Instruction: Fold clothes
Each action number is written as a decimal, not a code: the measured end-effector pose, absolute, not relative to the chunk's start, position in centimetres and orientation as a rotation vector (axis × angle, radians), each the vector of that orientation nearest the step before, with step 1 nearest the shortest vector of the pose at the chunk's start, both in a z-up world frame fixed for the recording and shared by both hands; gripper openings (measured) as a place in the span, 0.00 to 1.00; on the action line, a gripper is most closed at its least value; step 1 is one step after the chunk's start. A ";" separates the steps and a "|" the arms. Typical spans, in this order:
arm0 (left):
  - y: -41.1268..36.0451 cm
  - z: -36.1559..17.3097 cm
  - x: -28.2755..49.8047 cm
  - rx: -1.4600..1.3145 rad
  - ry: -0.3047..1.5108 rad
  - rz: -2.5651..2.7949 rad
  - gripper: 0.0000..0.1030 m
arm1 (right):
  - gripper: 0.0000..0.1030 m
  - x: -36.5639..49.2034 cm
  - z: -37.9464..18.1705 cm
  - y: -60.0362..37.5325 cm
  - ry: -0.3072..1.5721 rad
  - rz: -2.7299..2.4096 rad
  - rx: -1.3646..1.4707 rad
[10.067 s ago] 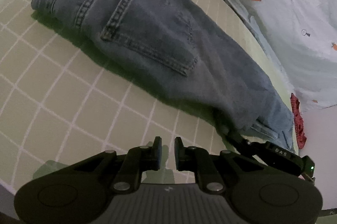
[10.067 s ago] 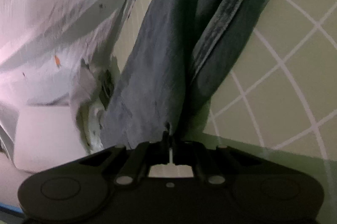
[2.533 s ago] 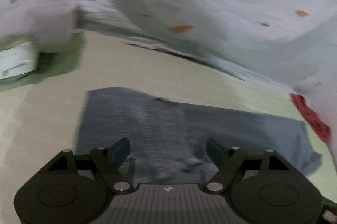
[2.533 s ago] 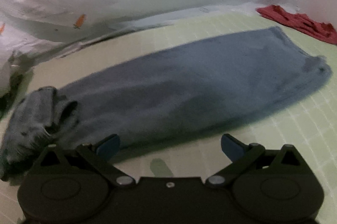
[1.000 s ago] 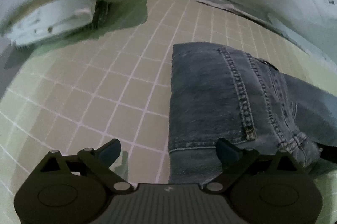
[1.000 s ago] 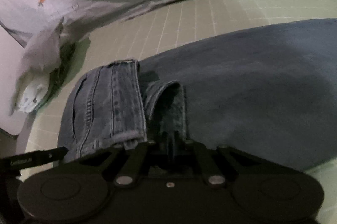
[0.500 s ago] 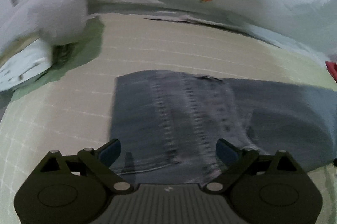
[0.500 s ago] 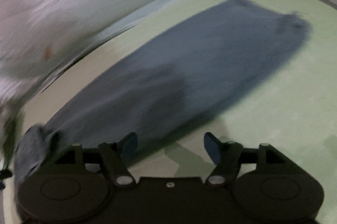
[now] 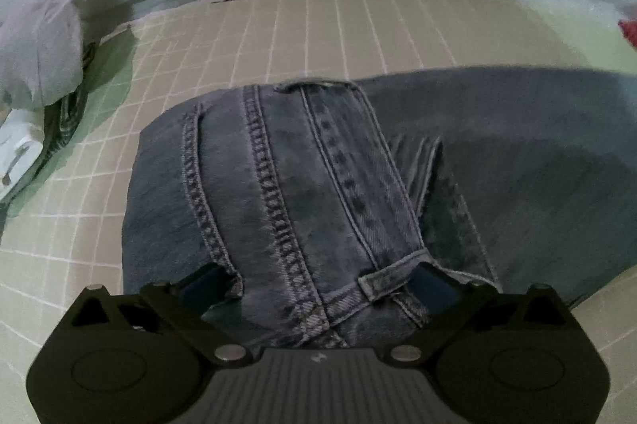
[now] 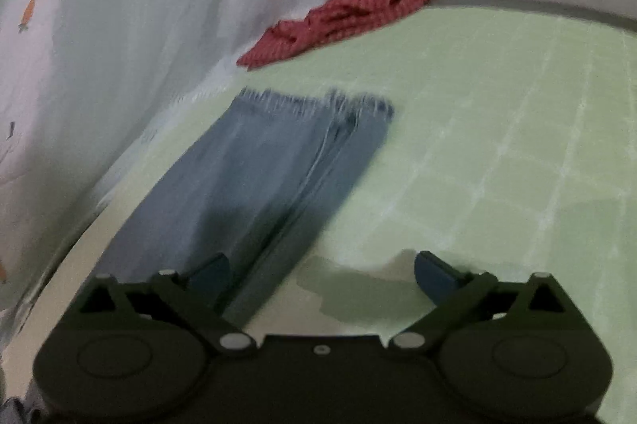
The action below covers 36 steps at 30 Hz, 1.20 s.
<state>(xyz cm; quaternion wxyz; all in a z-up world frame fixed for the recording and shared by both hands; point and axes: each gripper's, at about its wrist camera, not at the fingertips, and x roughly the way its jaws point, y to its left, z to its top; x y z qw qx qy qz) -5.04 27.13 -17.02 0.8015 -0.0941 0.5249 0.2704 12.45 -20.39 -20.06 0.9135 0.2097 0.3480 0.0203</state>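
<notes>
A pair of blue jeans (image 9: 302, 185) lies folded lengthwise on the green checked mat (image 9: 318, 26). In the left wrist view the seamed waist end is right under my left gripper (image 9: 318, 284). Its jaws are opening wide and straddle the denim without pressing on it. In the right wrist view the legs (image 10: 270, 161) stretch away to frayed hems. My right gripper (image 10: 322, 274) hovers over the near edge of the legs. Its jaws are opening, with only bare mat and the denim's edge between them.
A white sheet with carrot prints (image 10: 139, 26) hangs along the far side of the mat (image 10: 497, 125). A red checked cloth (image 10: 338, 22) lies bunched beyond the hems. A pile of pale laundry (image 9: 36, 45) sits at the left of the mat.
My right gripper has let go of the denim fold it pinched, opened wide and swung along the legs toward the hems. My left gripper has slid over the waist end.
</notes>
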 end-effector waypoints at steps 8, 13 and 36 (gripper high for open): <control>26.7 -17.6 -4.2 -0.184 1.153 0.626 1.00 | 1.00 21.4 -19.7 -19.4 0.686 -0.018 0.263; 26.8 -17.6 -4.4 -0.206 1.135 0.638 1.00 | 0.95 23.9 -19.4 -18.0 0.707 -0.038 0.140; 32.2 -14.7 -9.9 -0.382 0.989 0.677 1.00 | 0.17 8.3 -12.0 2.1 0.610 0.615 -0.022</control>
